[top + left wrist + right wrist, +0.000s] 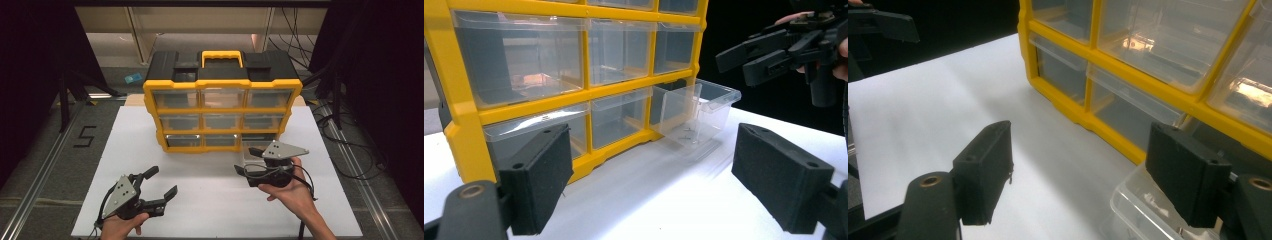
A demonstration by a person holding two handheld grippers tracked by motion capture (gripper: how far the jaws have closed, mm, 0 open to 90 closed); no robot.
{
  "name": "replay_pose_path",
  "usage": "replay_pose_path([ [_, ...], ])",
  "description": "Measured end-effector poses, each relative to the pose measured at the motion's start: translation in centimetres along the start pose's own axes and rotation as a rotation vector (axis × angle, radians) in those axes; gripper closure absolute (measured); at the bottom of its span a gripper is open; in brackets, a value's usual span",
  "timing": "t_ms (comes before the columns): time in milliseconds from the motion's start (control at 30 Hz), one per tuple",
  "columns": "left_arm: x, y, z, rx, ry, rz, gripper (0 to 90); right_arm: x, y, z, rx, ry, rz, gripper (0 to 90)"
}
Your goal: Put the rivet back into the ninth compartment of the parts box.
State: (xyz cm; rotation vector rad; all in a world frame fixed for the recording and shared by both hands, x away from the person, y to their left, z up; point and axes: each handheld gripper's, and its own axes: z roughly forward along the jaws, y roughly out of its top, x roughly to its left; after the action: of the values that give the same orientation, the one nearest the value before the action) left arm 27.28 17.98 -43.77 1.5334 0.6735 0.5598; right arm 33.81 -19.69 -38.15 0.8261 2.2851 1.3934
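The left gripper [159, 189] rests near the table's [210, 210] front edge, jaws apart and empty. Farther in, the right gripper [246, 161] hovers just above the pulled-out clear drawer [696, 112], jaws spread wide, nothing between them. The drawer sticks out from the bottom right slot of the yellow organizer [222, 107], its front on the table. It looks light, thin-walled and slick (a few small metal bits lie inside), so a gentle pinch on the front lip or a side wall seems safest.
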Motion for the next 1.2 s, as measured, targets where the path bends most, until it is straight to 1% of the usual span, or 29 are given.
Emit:
replay_pose_path([
  [33,0.0,0.0,0.1,-0.011,-0.012,0.004,15.9,0.0,-0.1,-0.1,-0.010,-0.004,-0.002,27.5],
  [67,-0.1,0.0,0.0,0.002,-0.001,-0.003,15.9,0.0,-0.3,-0.2,-0.002,0.011,0.004,27.4],
  [133,0.0,0.0,0.0,0.001,-0.002,-0.003,15.9,0.1,-0.5,-0.4,-0.014,-0.002,0.002,27.3],
  [167,0.0,0.0,0.0,0.001,-0.002,0.000,15.9,0.0,-0.6,-0.5,-0.012,0.000,-0.003,27.2],
  [200,0.0,-0.1,0.0,0.005,-0.003,-0.003,15.9,0.1,-0.7,-0.6,-0.014,0.001,0.006,27.1],
  [267,0.0,-0.1,0.0,0.005,-0.003,-0.005,15.9,0.2,-1.0,-0.7,-0.020,-0.011,0.006,26.3],
  [300,0.0,0.0,0.0,0.003,-0.004,-0.001,15.9,0.2,-1.1,-0.7,-0.017,-0.005,0.013,26.2],
  [333,0.0,0.0,0.0,0.003,-0.003,-0.001,15.9,0.2,-1.3,-0.7,-0.027,-0.006,0.013,26.0],
  [400,0.0,-0.1,0.0,0.005,-0.003,-0.003,15.9,0.4,-1.5,-0.8,-0.019,-0.004,0.023,25.8],
  [433,0.0,-0.1,0.0,0.005,-0.004,-0.004,15.9,0.4,-1.6,-0.9,-0.026,0.000,0.018,25.5],
  [500,0.0,-0.1,0.0,0.005,-0.003,-0.003,15.9,0.5,-1.9,-0.8,-0.030,0.014,0.034,24.6],
  [533,0.0,-0.1,0.0,0.005,-0.004,-0.001,15.9,0.6,-2.0,-0.9,-0.021,0.004,0.027,24.1],
  [567,-0.1,-0.1,0.0,0.007,-0.005,-0.005,15.9,0.6,-2.1,-0.9,-0.026,0.002,0.023,24.2],
  [600,-0.1,-0.1,0.0,0.007,-0.005,-0.007,15.9,0.7,-2.3,-1.0,-0.037,0.002,0.025,24.2],
  [667,-0.1,-0.1,0.1,0.008,-0.006,-0.003,15.9,0.8,-2.4,-1.1,-0.029,0.011,0.035,23.7],
  [700,-0.1,-0.1,0.1,0.009,-0.006,-0.003,15.9,0.9,-2.5,-1.2,-0.040,0.009,0.027,23.6],
  [767,-0.1,-0.1,0.1,0.009,-0.006,-0.007,15.9,1.1,-2.7,-1.3,-0.048,0.020,0.034,23.6],
  [800,-0.1,-0.1,0.1,0.009,-0.006,-0.007,15.9,1.1,-2.7,-1.3,-0.059,0.013,0.038,23.6],
  [833,0.0,-0.1,0.1,0.009,-0.006,-0.004,15.9,1.2,-2.8,-1.4,-0.057,0.027,0.039,23.6],
  [900,-0.1,-0.1,0.1,0.011,-0.007,-0.005,15.9,1.3,-2.9,-1.6,-0.076,0.014,0.027,23.4],
  [967,-0.1,-0.1,0.0,0.010,-0.007,-0.007,15.9,1.3,-3.0,-1.8,-0.087,0.021,0.031,22.7],
  [1033,-0.1,-0.1,0.0,0.010,-0.008,-0.004,15.9,1.4,-3.1,-1.8,-0.092,0.014,0.035,22.0],
  [1067,-0.1,-0.1,0.0,0.011,-0.008,-0.005,15.9,1.4,-3.2,-2.0,-0.088,0.009,0.025,21.6],
  [1100,-0.1,-0.1,0.0,0.010,-0.008,-0.007,15.9,1.5,-3.2,-2.1,-0.085,0.015,0.038,21.6],
  [1133,-0.1,-0.1,0.0,0.010,-0.007,-0.007,15.9,1.5,-3.3,-2.1,-0.097,0.026,0.048,21.6],
  [1167,-0.1,-0.1,0.0,0.009,-0.007,-0.005,15.9,1.5,-3.4,-2.1,-0.100,0.028,0.049,21.5],
  [1200,-0.1,-0.1,0.0,0.010,-0.007,-0.003,15.9,1.4,-3.5,-2.2,-0.109,0.011,0.034,21.3],
])
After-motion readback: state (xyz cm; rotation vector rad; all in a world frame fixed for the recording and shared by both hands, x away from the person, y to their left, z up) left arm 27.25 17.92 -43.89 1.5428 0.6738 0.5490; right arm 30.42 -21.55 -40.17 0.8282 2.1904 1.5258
